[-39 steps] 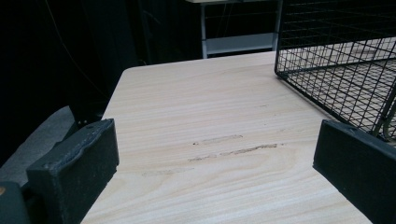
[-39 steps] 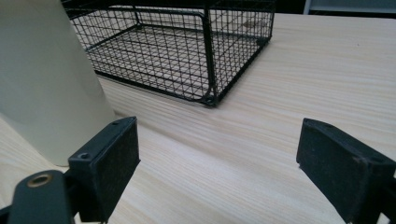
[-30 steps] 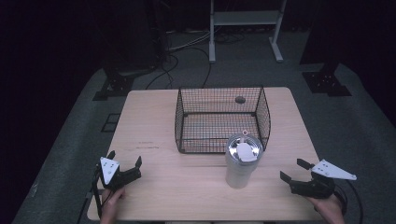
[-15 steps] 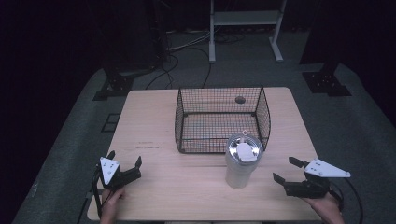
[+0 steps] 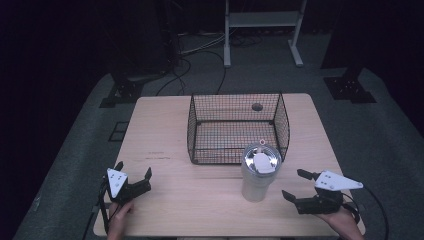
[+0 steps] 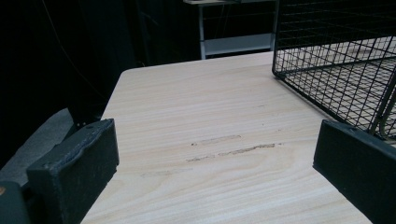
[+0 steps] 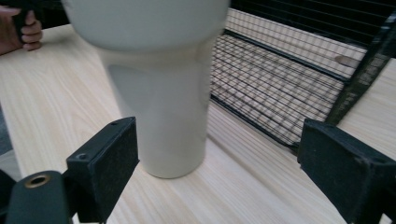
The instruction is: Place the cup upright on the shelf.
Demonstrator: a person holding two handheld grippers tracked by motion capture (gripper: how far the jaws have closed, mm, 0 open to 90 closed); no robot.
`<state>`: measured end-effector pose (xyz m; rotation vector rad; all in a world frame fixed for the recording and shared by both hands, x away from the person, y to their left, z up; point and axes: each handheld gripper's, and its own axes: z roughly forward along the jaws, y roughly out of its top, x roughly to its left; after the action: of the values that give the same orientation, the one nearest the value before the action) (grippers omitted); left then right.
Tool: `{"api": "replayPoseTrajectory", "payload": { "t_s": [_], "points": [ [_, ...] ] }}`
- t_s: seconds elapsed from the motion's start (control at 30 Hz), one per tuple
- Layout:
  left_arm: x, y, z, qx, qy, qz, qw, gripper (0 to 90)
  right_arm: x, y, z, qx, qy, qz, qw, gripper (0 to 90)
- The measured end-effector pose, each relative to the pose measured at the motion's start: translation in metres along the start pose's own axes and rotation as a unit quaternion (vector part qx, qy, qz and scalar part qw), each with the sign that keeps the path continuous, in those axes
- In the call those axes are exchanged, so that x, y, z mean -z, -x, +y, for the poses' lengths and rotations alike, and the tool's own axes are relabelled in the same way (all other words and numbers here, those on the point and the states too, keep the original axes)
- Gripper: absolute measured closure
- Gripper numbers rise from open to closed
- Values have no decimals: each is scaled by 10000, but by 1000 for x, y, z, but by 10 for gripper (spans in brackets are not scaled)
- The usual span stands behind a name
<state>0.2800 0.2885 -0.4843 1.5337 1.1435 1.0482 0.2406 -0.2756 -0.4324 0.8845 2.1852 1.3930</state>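
1. One tall pale tumbler (image 5: pixel 260 175) stands upright on the desk (image 5: pixel 165 130), just ahead of the right gripper (image 5: pixel 297 186); its body narrows toward the base and a silvery lid with a white tab caps it.
2. Seen from the right gripper view, the tumbler (image 7: pixel 159 93) sits between and beyond the gripper's jaws, which are spread wide and touch nothing.
3. Behind the tumbler, farther from the right gripper, a black wire basket (image 5: pixel 235 127) rests on the desk, close by its near wall.
4. Far off to the tumbler's other side, the left gripper (image 5: pixel 134 176) rests low on the desk, jaws apart, gripping nothing.
5. Compared with a second ago, the right gripper has moved closer to the tumbler; the left gripper, tumbler and basket are unchanged.
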Motion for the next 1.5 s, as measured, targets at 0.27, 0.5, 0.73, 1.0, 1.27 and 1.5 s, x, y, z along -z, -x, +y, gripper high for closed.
{"api": "replayPoseTrajectory", "payload": {
  "t_s": [0.27, 0.5, 0.73, 1.0, 1.27, 1.5],
  "points": [
    [0, 0, 0, 11, 1, -10, 10000, 0, -13, -12, 7, 131, -23, 328, 9994, 95],
    [0, 0, 0, 11, 3, -10, 10000, 0, -22, -17, 9, 210, -45, 412, 9989, 78],
    [0, 0, 0, 15, 3, -19, 10000, 0, -34, -20, 11, 152, -41, 426, 9990, 31],
    [0, 0, 0, 9, 4, -22, 10000, 0, -47, -24, 14, 133, -36, 506, 9986, 25],
    [0, 0, 0, -2, 6, -16, 10000, 0, -57, -26, 17, 76, 105, 539, 9985, 25],
    [0, 0, 0, 11, 3, -26, 10000, 0, -70, -30, 19, 169, 151, 505, 9985, 25]
  ]
}}
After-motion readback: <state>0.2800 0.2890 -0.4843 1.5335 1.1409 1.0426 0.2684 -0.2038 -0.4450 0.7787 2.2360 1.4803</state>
